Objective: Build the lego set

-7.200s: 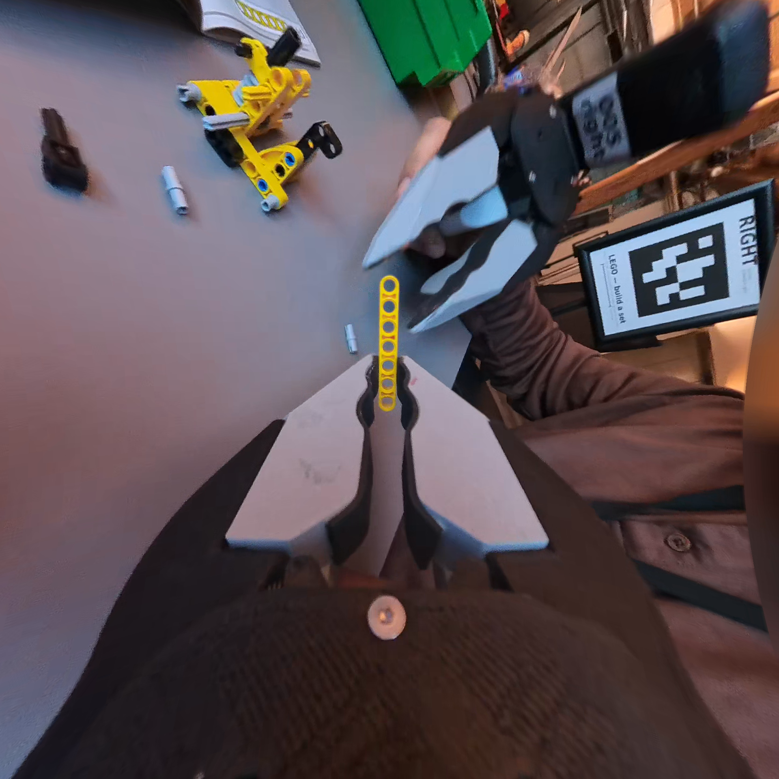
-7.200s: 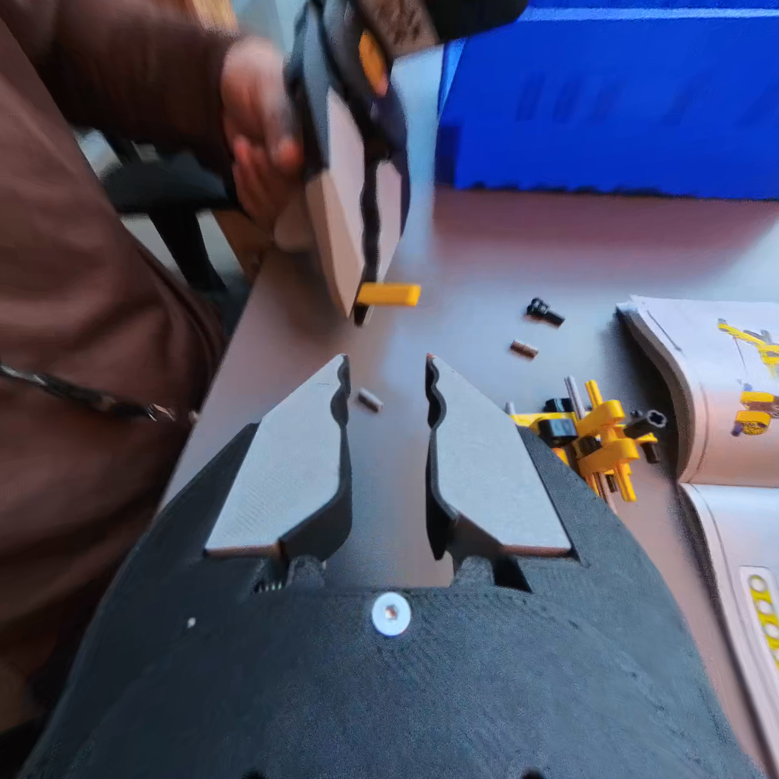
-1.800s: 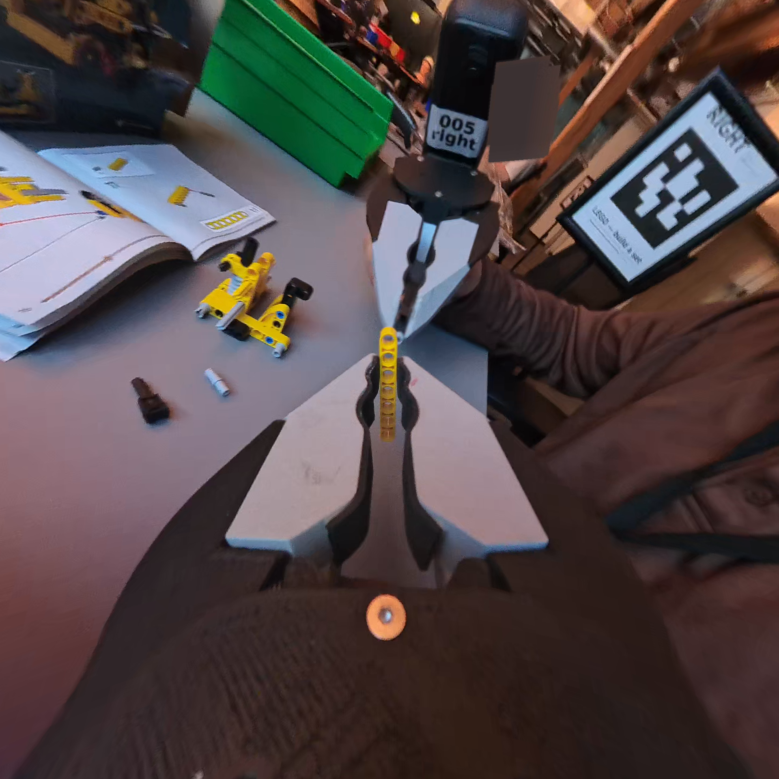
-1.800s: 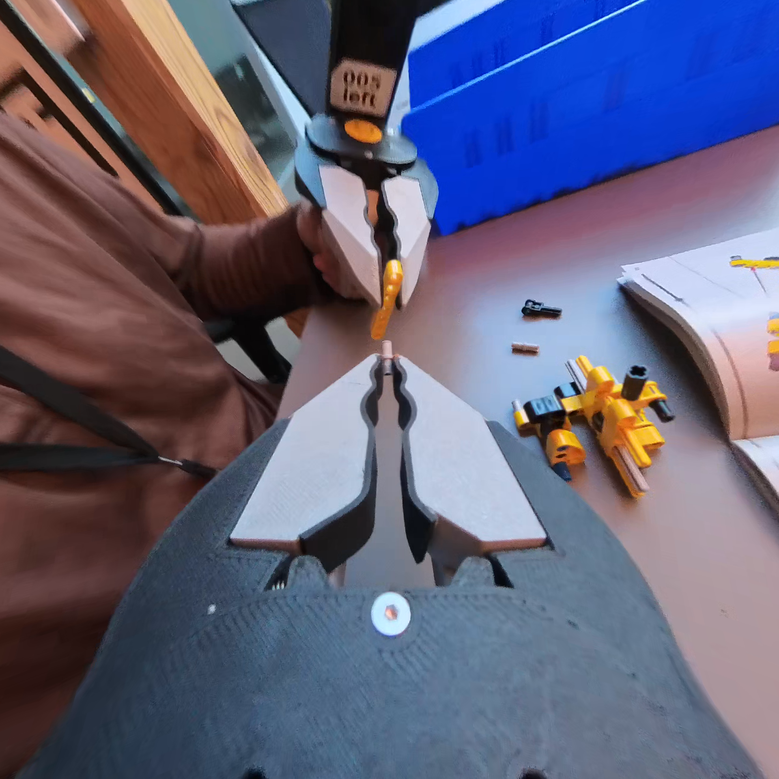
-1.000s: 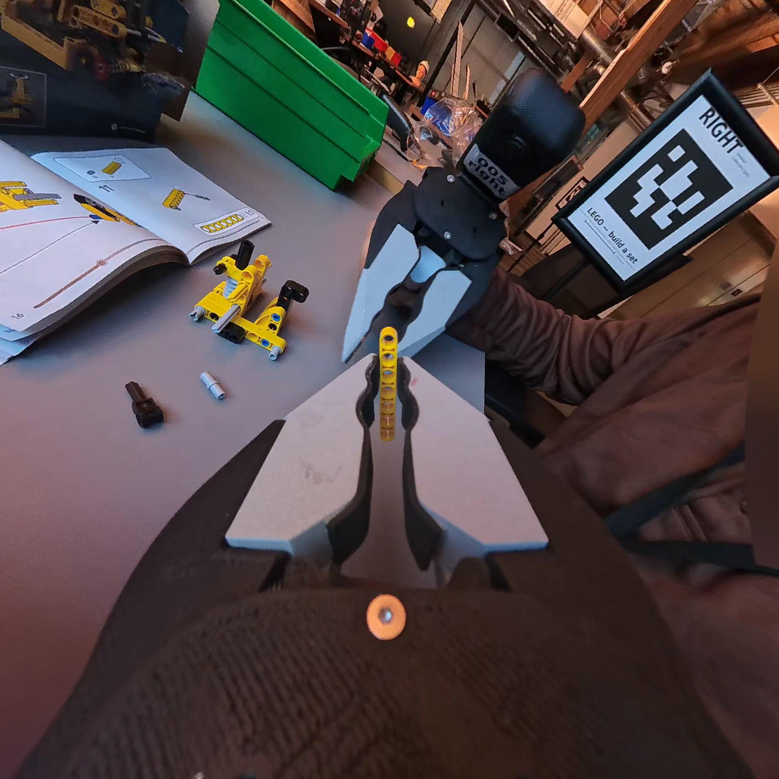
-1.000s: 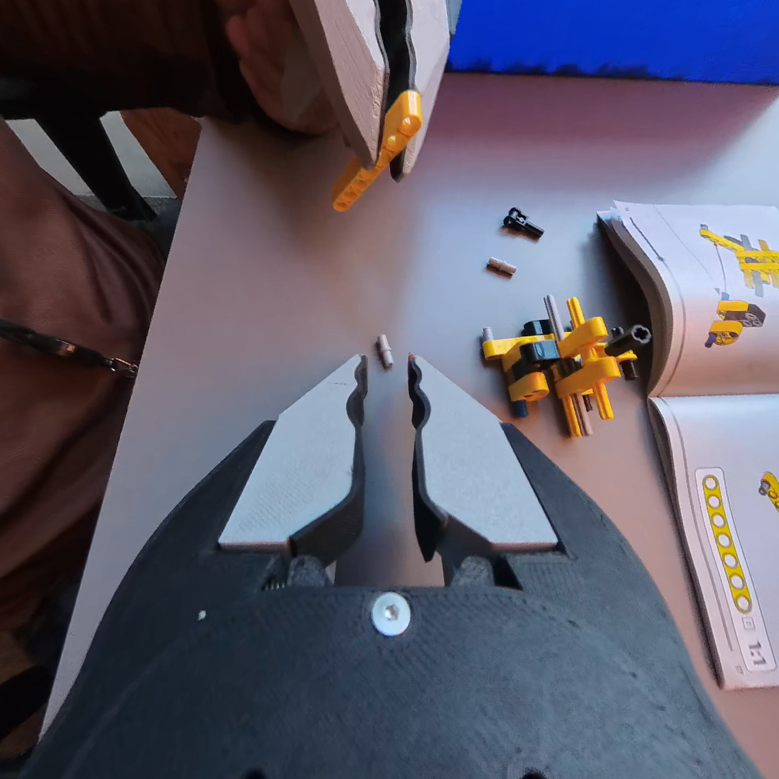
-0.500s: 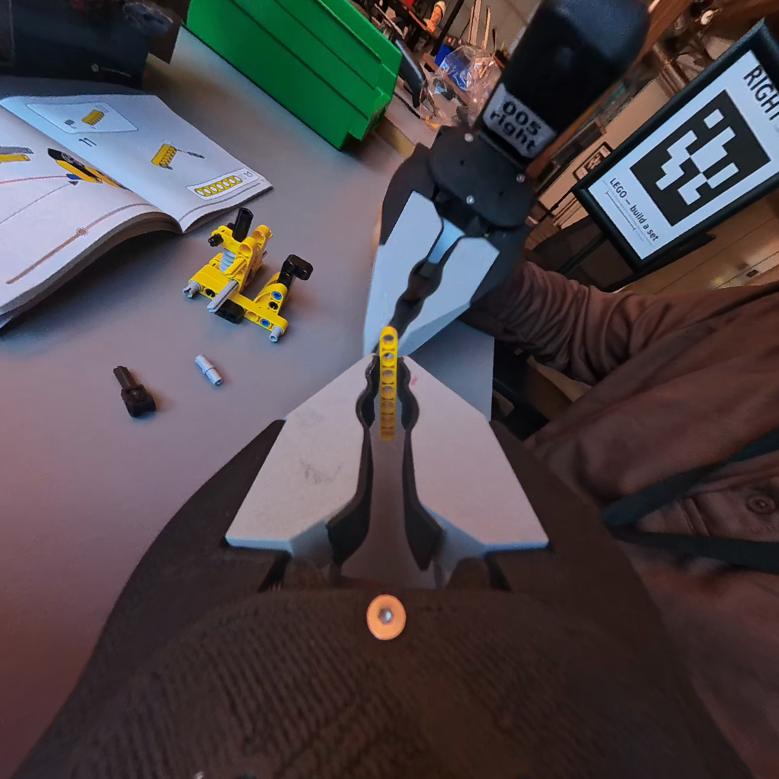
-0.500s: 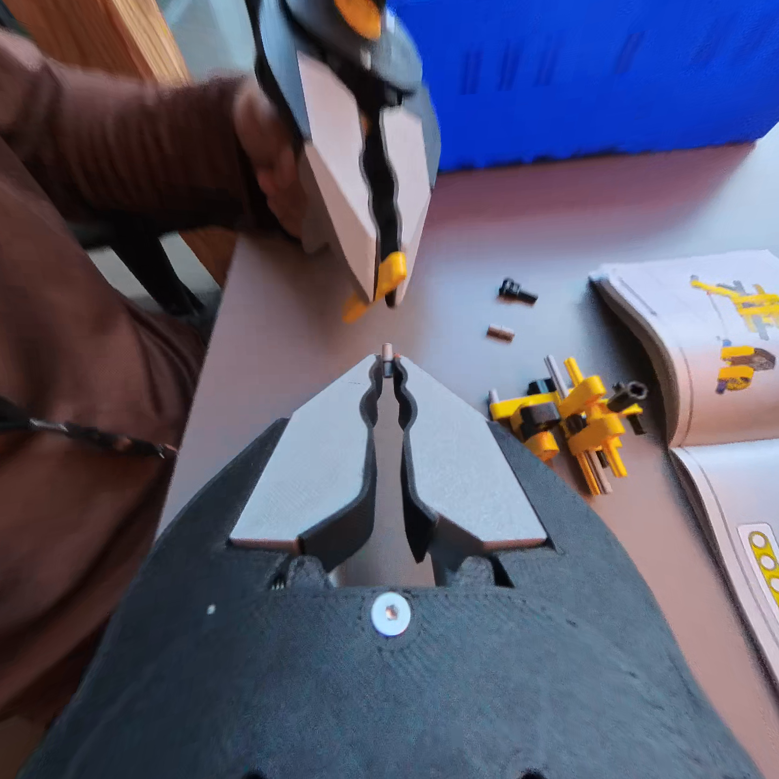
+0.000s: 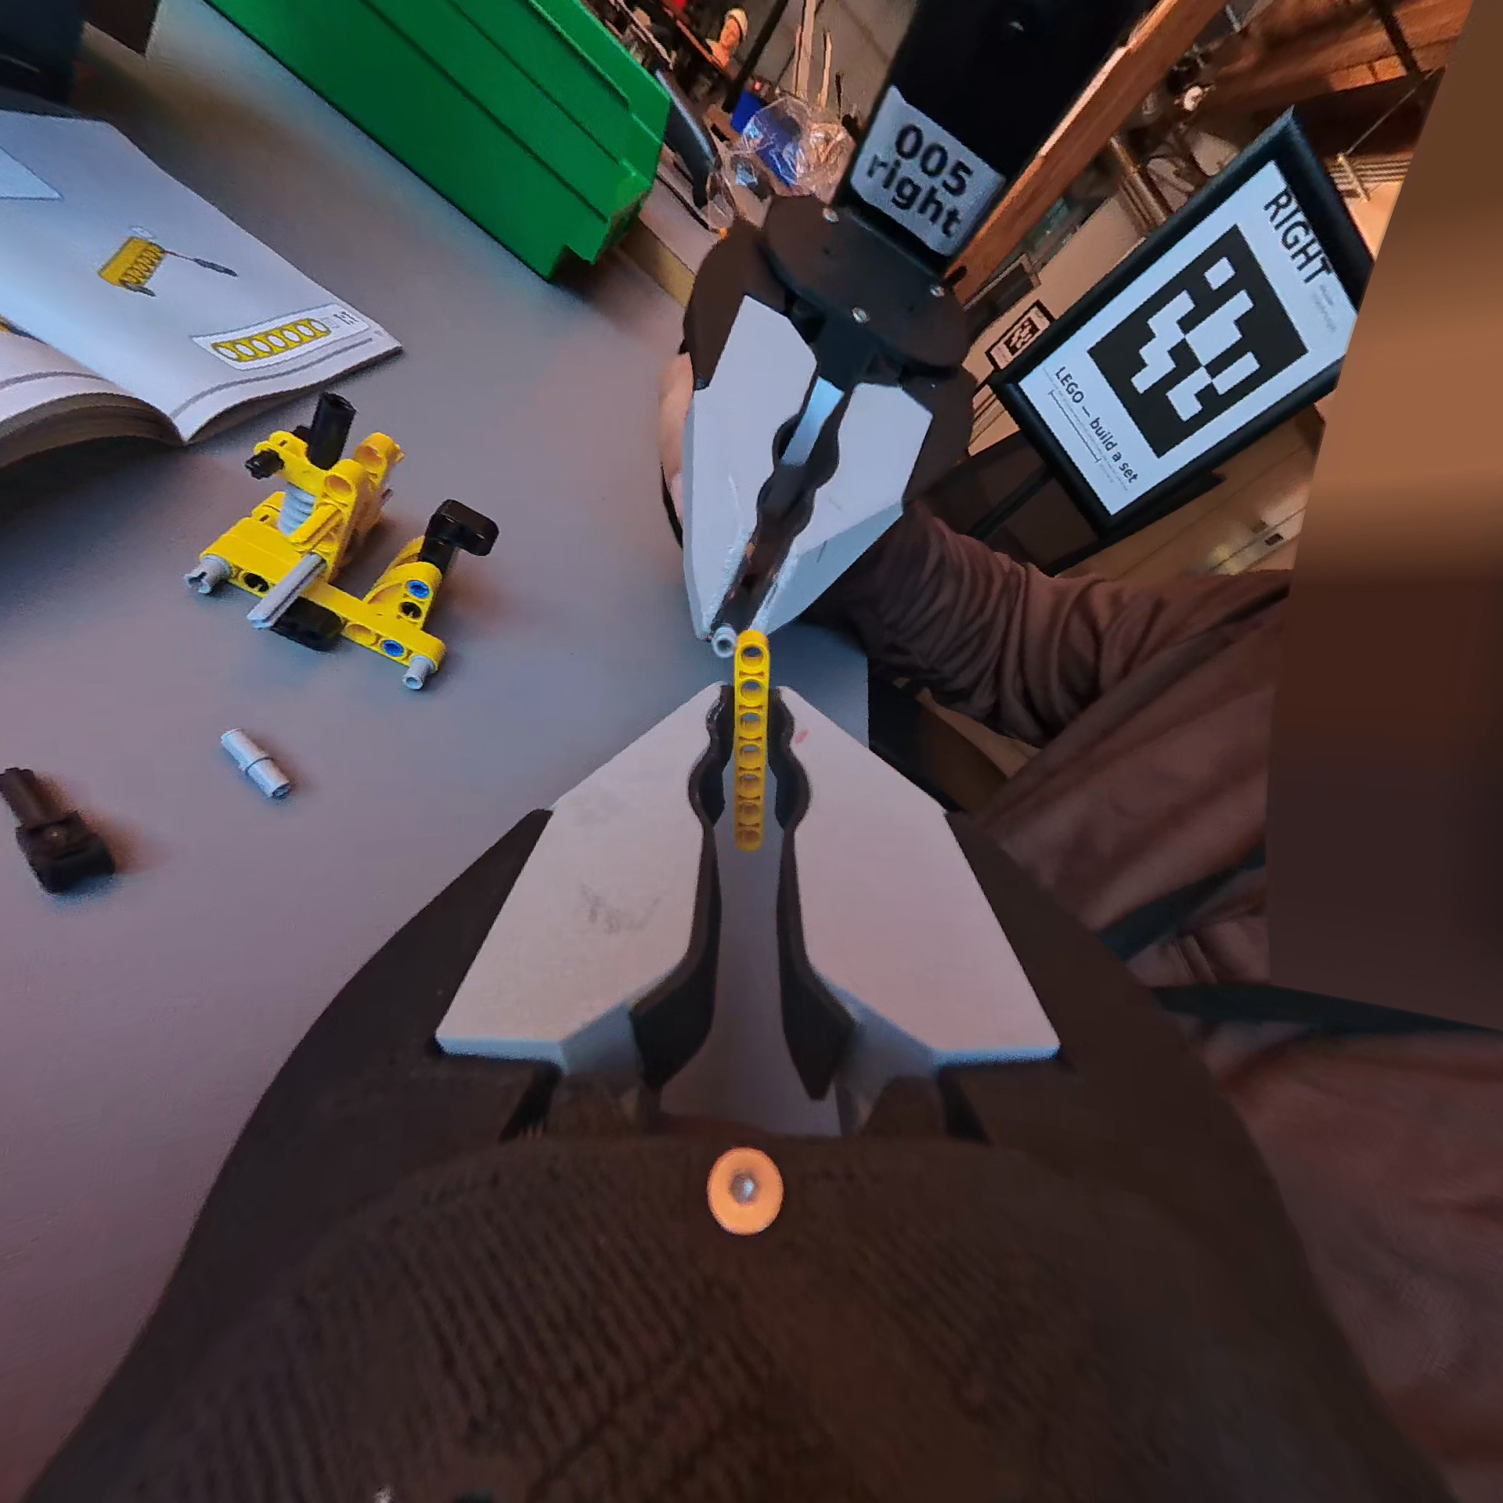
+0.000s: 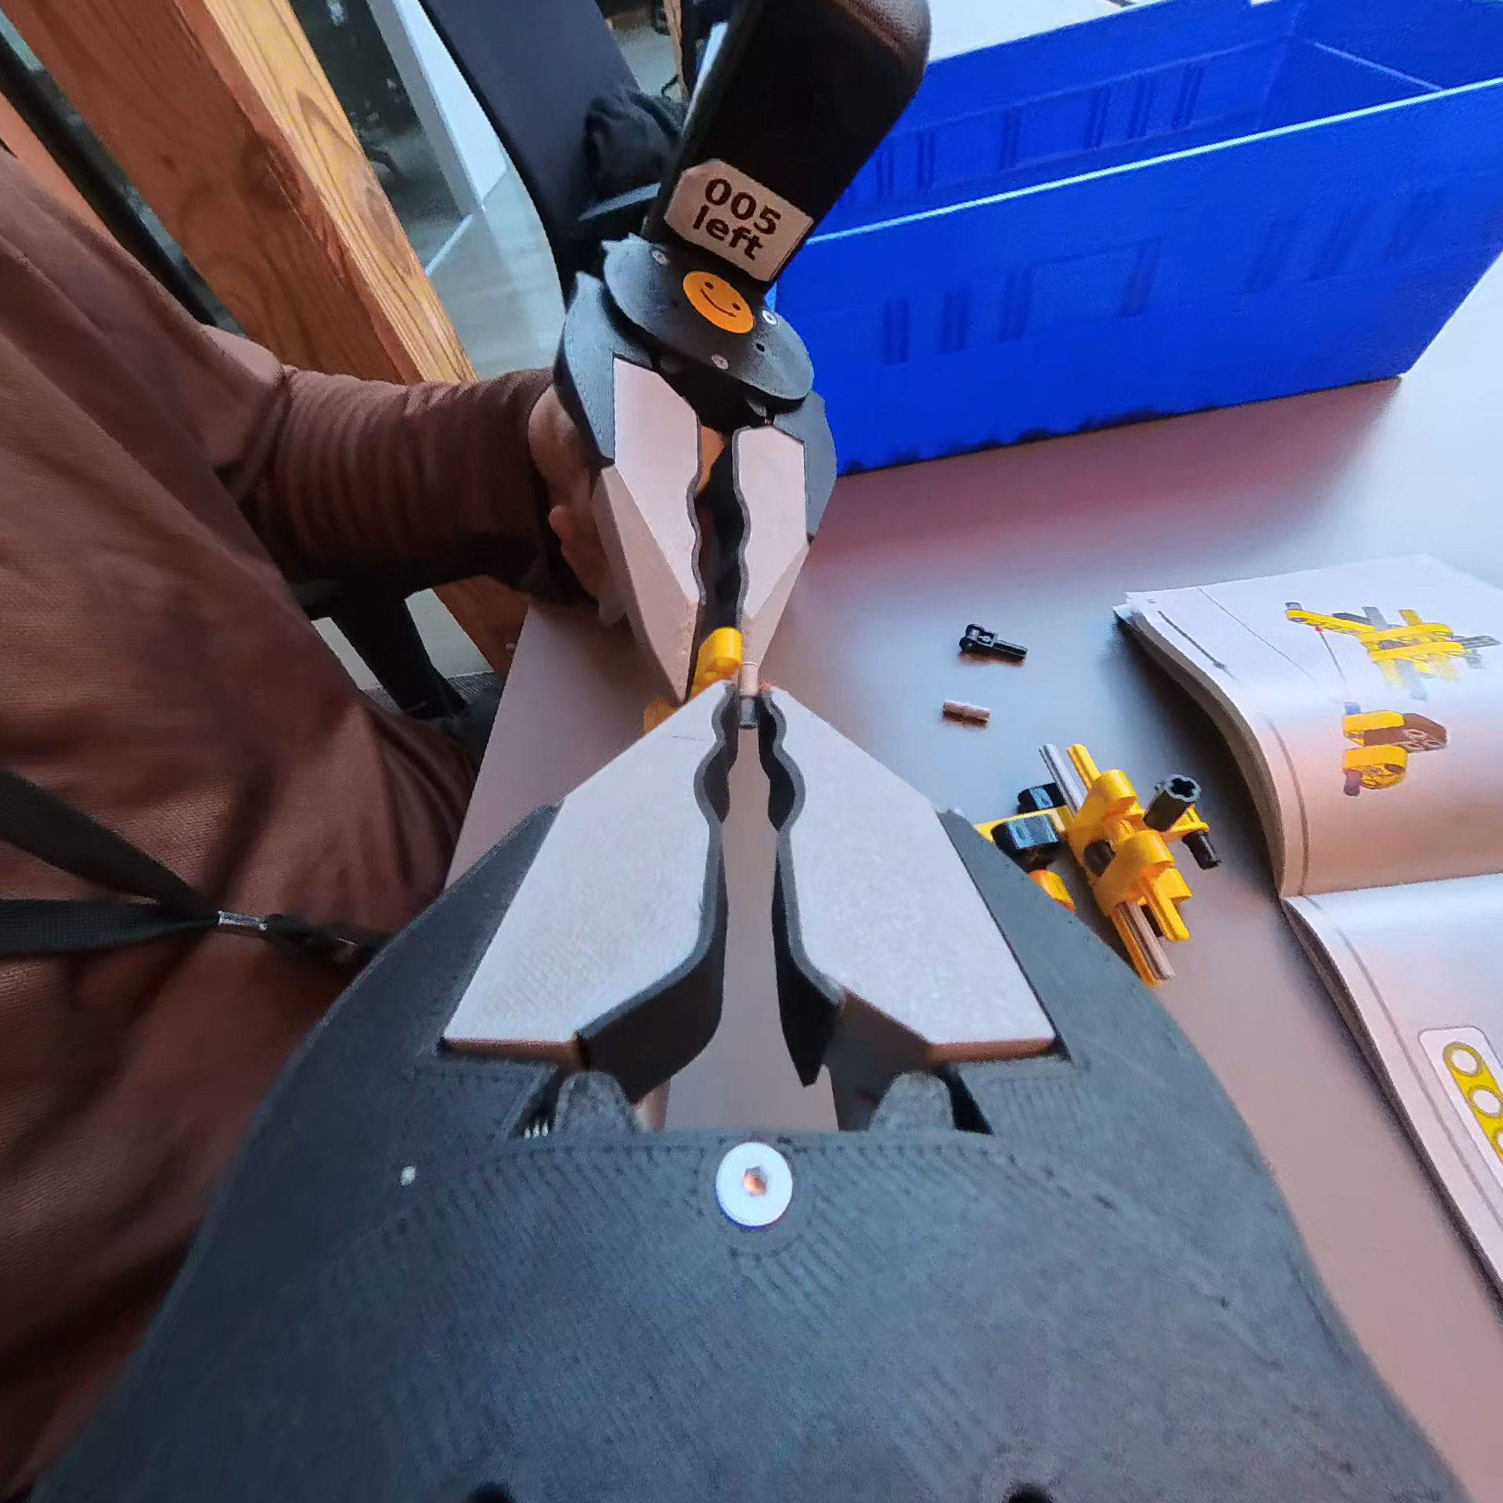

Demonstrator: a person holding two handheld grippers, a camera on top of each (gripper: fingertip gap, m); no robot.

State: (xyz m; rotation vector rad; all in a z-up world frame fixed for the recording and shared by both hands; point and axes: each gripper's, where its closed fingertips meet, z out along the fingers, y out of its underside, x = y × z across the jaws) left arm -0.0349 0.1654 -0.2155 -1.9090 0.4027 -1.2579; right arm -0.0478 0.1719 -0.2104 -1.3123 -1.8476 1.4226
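My left gripper (image 9: 749, 701) is shut on a yellow beam with holes (image 9: 750, 736), held above the table near its front edge. My right gripper (image 10: 746, 698) is shut on a small grey pin (image 10: 748, 677). The two grippers face each other tip to tip. The pin (image 9: 723, 644) sits right beside the top hole of the beam (image 10: 716, 655). A yellow and black partial model (image 9: 337, 541) lies on the grey table (image 9: 163, 935); it also shows in the right wrist view (image 10: 1114, 846).
A loose grey pin (image 9: 256, 761) and a black connector (image 9: 53, 829) lie on the table left of my left gripper. An open instruction booklet (image 9: 163, 268) lies beyond the model. A green bin (image 9: 488, 106), a blue bin (image 10: 1139, 268) and a framed marker sign (image 9: 1179, 325) stand around the table. Left and right tips are no more than a few centimetres apart. Both grippers' tips are roughly 12 centimetres from the black connector (image 9: 53, 829). My right wrist view (image 10: 996, 647) looks at it from another angle.
My right gripper closed on the grey pin, lifted it off the table and brought it up to the beam's top hole. Both grippers rose and came tip to tip.
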